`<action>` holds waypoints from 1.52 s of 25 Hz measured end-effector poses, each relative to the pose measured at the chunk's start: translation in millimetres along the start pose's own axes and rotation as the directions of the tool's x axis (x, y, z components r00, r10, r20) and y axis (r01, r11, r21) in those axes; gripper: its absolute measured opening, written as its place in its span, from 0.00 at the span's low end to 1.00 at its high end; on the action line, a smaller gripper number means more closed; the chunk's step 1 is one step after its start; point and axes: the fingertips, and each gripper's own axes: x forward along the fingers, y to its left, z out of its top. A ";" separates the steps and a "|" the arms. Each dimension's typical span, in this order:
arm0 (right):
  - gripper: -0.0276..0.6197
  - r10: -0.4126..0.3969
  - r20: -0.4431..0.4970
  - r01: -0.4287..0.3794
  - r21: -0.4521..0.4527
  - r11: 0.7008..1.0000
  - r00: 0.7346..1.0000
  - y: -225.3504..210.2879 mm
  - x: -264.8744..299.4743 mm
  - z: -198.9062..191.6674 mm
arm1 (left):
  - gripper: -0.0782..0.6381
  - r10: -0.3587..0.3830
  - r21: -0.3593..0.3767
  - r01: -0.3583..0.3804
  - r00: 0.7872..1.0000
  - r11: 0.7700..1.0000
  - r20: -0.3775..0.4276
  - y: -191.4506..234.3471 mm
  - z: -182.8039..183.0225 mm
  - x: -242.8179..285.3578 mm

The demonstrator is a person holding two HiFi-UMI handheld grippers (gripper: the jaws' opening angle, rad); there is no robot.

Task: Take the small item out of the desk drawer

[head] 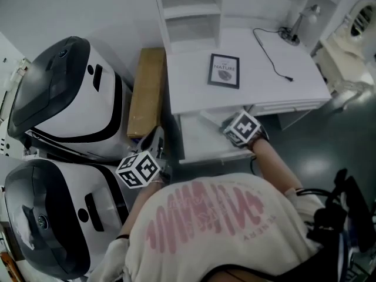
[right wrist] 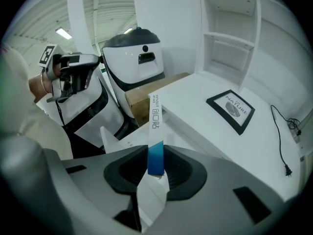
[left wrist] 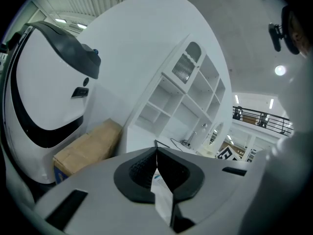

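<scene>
A slim white packet with a blue lower end (right wrist: 155, 119) stands upright between the jaws of my right gripper (right wrist: 156, 153), which is shut on it. In the head view that gripper (head: 230, 127) hovers over the open white desk drawer (head: 197, 140), just under the desktop's front edge. The packet is hard to make out there. My left gripper (head: 155, 138) hangs left of the drawer, beside the cardboard box. In its own view the left gripper (left wrist: 156, 155) has its pads meeting at the tips with nothing between them.
A framed "NATURE" picture (head: 224, 70) and a black cable (head: 273, 54) lie on the white desk (head: 194, 93), with shelves (head: 191, 10) behind. A long cardboard box (head: 147, 90) and two big white-and-black machines (head: 64, 98) stand to the left.
</scene>
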 end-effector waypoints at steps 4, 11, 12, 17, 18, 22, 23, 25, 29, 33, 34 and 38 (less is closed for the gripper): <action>0.21 0.004 0.102 -0.008 0.043 0.999 0.995 6.7 -25.3 12.2 | 0.15 -0.006 -0.008 0.006 1.000 1.000 0.025 -9.2 6.4 -4.4; 0.21 -0.121 0.328 0.062 0.184 0.981 0.937 -3.7 -75.4 27.7 | 0.15 -0.047 -0.003 0.047 0.998 0.999 0.049 -40.1 11.1 -4.6; 0.21 -0.134 0.359 0.060 0.209 0.976 0.924 -4.1 -84.7 27.9 | 0.15 -0.055 0.000 0.055 0.997 0.998 0.047 -47.2 10.2 -4.1; 0.21 -0.185 0.454 0.070 0.259 0.963 0.871 -3.4 -130.6 15.8 | 0.15 -0.083 0.005 0.083 0.996 0.997 0.026 -80.6 -6.4 -4.7; 0.21 -0.189 0.471 0.064 0.269 0.961 0.861 -3.4 -139.5 12.6 | 0.15 -0.084 0.005 0.084 0.996 0.996 0.020 -86.4 -10.8 -5.4; 0.21 -0.208 0.539 0.022 0.331 0.943 0.816 -6.8 -173.2 -4.7 | 0.15 -0.087 0.000 0.087 0.996 0.996 0.003 -111.3 -31.0 -11.2; 0.21 -0.216 0.554 0.014 0.345 0.938 0.804 -8.2 -180.9 -9.8 | 0.15 -0.088 0.000 0.088 0.996 0.996 0.005 -117.6 -35.0 -12.7; 0.21 -0.229 0.579 0.004 0.363 0.932 0.783 -8.8 -195.6 -20.4 | 0.15 -0.089 0.002 0.089 0.996 0.996 0.012 -129.3 -41.9 -17.1; 0.21 -0.241 0.628 -0.009 0.368 0.930 0.739 -1.8 -224.6 -46.8 | 0.15 -0.074 0.004 0.074 0.997 0.997 0.025 -150.4 -58.1 -31.4; 0.21 -0.244 0.654 -0.025 0.373 0.927 0.717 6.6 -245.3 -76.9 | 0.15 -0.059 0.009 0.059 0.997 0.998 0.045 -172.2 -72.2 -51.2; 0.21 -0.242 0.657 -0.031 0.376 0.926 0.714 9.1 -248.9 -84.4 | 0.15 -0.055 0.008 0.055 0.997 0.998 0.051 -177.2 -77.0 -56.9; 0.21 -0.225 0.674 -0.068 0.378 0.923 0.703 23.2 -261.4 -110.9 | 0.15 -0.031 -0.015 0.032 0.997 0.999 0.075 -192.0 -98.8 -82.2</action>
